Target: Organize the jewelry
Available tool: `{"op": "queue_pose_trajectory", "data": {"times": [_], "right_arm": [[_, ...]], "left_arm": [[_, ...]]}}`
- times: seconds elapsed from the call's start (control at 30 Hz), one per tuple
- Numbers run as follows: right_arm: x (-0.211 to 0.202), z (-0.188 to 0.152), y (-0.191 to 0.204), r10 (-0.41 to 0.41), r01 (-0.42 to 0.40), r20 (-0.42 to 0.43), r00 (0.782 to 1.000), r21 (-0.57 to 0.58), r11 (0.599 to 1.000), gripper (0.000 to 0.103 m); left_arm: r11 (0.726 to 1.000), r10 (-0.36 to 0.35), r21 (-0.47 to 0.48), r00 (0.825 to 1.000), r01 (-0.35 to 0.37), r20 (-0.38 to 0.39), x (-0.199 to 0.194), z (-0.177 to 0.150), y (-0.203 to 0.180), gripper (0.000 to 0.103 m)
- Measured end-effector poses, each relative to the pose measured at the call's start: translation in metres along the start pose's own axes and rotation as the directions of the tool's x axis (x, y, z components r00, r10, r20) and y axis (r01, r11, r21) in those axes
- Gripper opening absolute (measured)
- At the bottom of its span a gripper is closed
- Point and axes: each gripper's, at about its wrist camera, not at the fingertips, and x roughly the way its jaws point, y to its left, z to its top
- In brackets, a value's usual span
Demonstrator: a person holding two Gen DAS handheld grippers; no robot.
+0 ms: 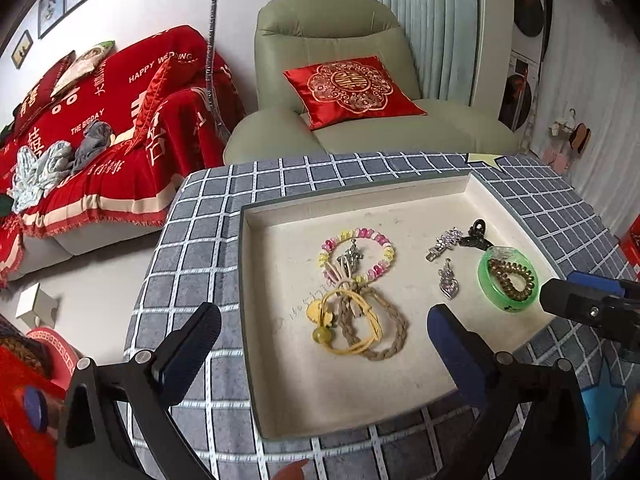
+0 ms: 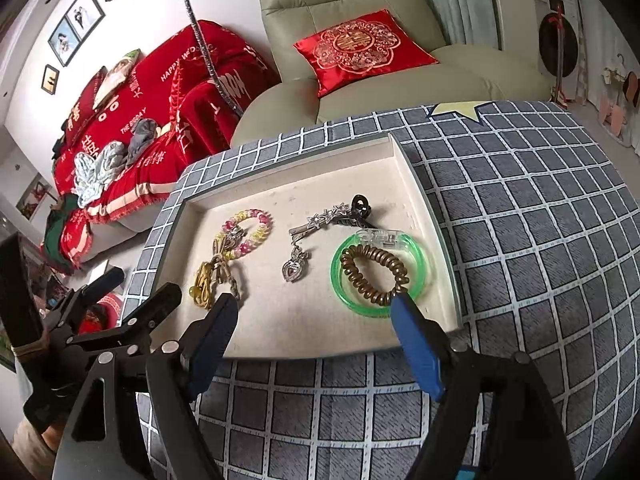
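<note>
A cream tray (image 1: 280, 400) (image 2: 280, 336) lies on the checked table. In it are a pink-yellow bead bracelet (image 1: 356, 254) (image 2: 250, 232), braided and yellow cords (image 1: 360, 324) (image 2: 212, 280), a heart pendant (image 1: 448, 282) (image 2: 294, 268), a silver star clip (image 1: 444, 244) (image 2: 320, 222), a black claw clip (image 1: 476, 234) (image 2: 360, 206), and a green bangle (image 1: 508, 280) (image 2: 380, 272) around a brown coil hair tie (image 2: 372, 276). My left gripper (image 1: 320, 328) is open over the cords. My right gripper (image 2: 314, 308) is open at the tray's near edge, its right fingertip (image 2: 404, 308) by the bangle.
The grey checked tablecloth (image 1: 200, 240) (image 2: 520, 240) covers the table. A green armchair with a red cushion (image 1: 352, 88) (image 2: 360, 46) stands behind. A red-covered sofa (image 1: 100, 120) is at the left. The right gripper's finger (image 1: 576, 300) enters the left wrist view at the right.
</note>
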Motion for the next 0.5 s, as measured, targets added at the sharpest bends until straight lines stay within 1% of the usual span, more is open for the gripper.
{"op": "queue_pose_trajectory", "data": {"times": [0.1, 0.17, 0.2, 0.33, 0.5], "right_arm": [[-0.006, -0.007, 0.003, -0.017, 0.017, 0.009, 1.0, -0.015, 1.0, 0.083], [-0.012, -0.012, 0.003, -0.031, 0.032, 0.025, 0.999, -0.022, 0.999, 0.093], [-0.015, -0.016, 0.004, -0.038, 0.039, 0.04, 0.998, -0.023, 0.999, 0.103], [-0.03, -0.03, 0.007, -0.059, 0.064, 0.111, 0.992, -0.041, 0.997, 0.103], [-0.042, -0.047, 0.014, -0.117, 0.13, 0.135, 0.984, -0.092, 0.987, 0.103]], "left_arm": [[1.0, -0.005, -0.017, 1.0, 0.005, -0.008, -0.01, -0.007, 0.003, 0.103], [1.0, -0.001, -0.024, 1.0, 0.001, -0.008, -0.016, -0.012, 0.002, 0.103], [1.0, 0.002, -0.028, 1.0, -0.003, -0.007, -0.02, -0.015, 0.002, 0.103], [0.999, 0.024, -0.044, 1.0, -0.024, 0.006, -0.038, -0.031, 0.001, 0.103], [0.995, 0.08, -0.065, 0.996, -0.078, 0.036, -0.059, -0.051, -0.001, 0.103]]}}
